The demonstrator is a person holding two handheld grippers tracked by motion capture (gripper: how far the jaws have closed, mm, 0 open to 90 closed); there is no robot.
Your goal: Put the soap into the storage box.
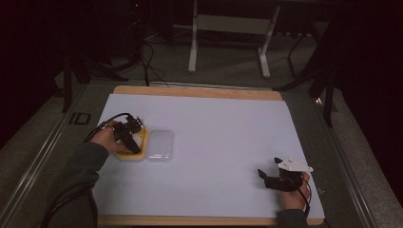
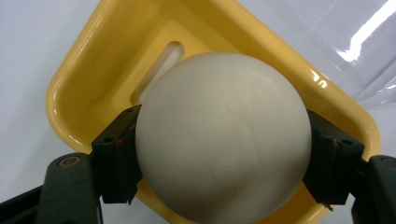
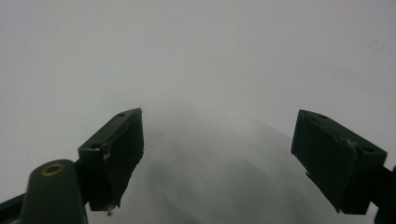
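Clamped in the left gripper (image 2: 223, 154): white ball (image 2: 223, 135), pads pressed against its two sides, jaws held partway apart by its width. Stood wide apart with nothing between: jaws of the right gripper (image 3: 217, 154), above bare white sheet (image 3: 196, 56) only. Seen from the high view: left gripper (image 1: 135, 137) at the sheet's left side, over the yellow tray (image 1: 141, 153); right gripper (image 1: 266, 176) well apart, near the sheet's front right corner, pointed leftward. Looked smooth, matte and evenly off-white, that ball, round, with no clear marking on its face, wide enough to bridge the whole gap between the black pads. Sat between the pads and directly over the yellow tray (image 2: 93, 74), covering most of its hollow; could not tell whether resting on the tray floor or lifted just clear of it. Glossy and square with rounded corners, that tray, with a pale slot in its floor peeking out behind the ball. Lay just beside the tray, on its right edge: clear plastic lid (image 1: 160, 145), flat on the sheet.
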